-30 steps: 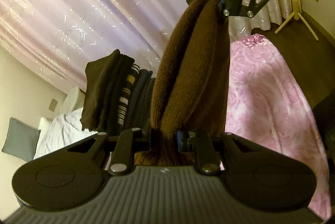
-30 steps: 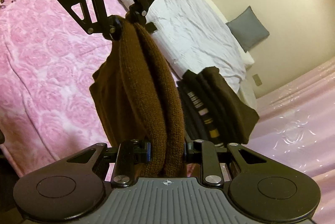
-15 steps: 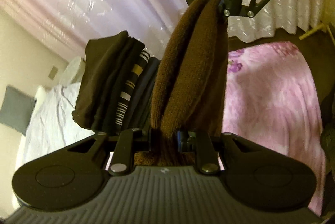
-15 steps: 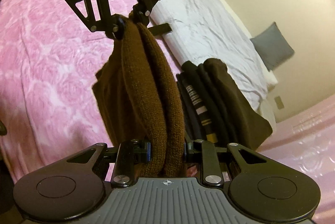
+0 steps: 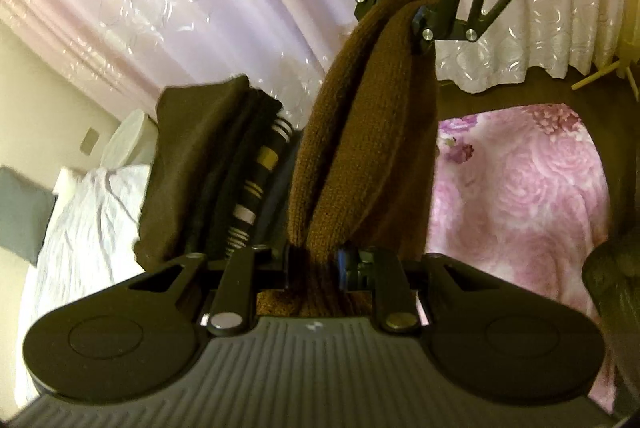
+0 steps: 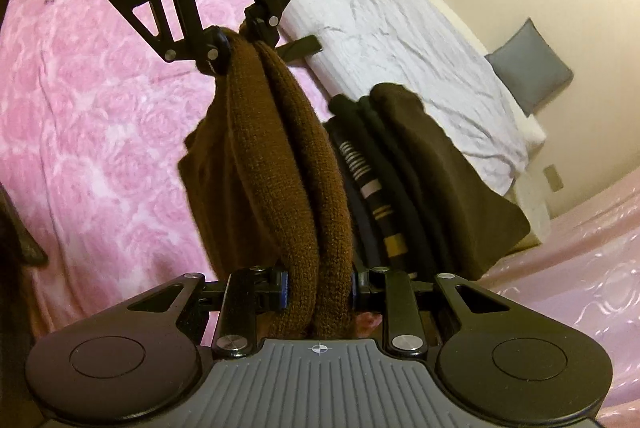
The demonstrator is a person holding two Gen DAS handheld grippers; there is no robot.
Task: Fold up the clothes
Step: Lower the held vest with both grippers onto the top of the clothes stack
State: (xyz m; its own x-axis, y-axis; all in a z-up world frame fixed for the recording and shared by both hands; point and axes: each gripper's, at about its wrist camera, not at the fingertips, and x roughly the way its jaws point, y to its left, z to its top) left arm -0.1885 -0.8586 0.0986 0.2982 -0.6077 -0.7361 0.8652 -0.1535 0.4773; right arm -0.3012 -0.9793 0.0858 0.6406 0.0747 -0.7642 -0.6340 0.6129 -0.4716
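I hold the brown knit (image 5: pixel 360 155) doubled over and strung between my two tools, off the bed: my left gripper (image 5: pixel 314 262) has its jaws clamped on one end, my right gripper (image 6: pixel 318 286) has its jaws clamped on the other. Each camera shows the far tool biting the opposite end, so the fold hangs taut and even.

Over the last second my grip has not altered, but the room behind has swung. In the left view the pink blanket (image 5: pixel 520 195) has slid lower and the pile (image 5: pixel 224 171) of dark folded clothes now sits closer and larger beside the knit; in the right view the same pile has come nearer my jaws. I judge I am carrying the folded knit toward that pile to lay it on top or beside it, so the folding itself looks nearly done for this piece.

What I cannot see: the lower edge of the knit is cut off behind my own tool bodies, so I cannot tell whether the layers line up there. The pile's base is hidden by the knit, and a dark blurred shape at the left view's right edge I cannot name
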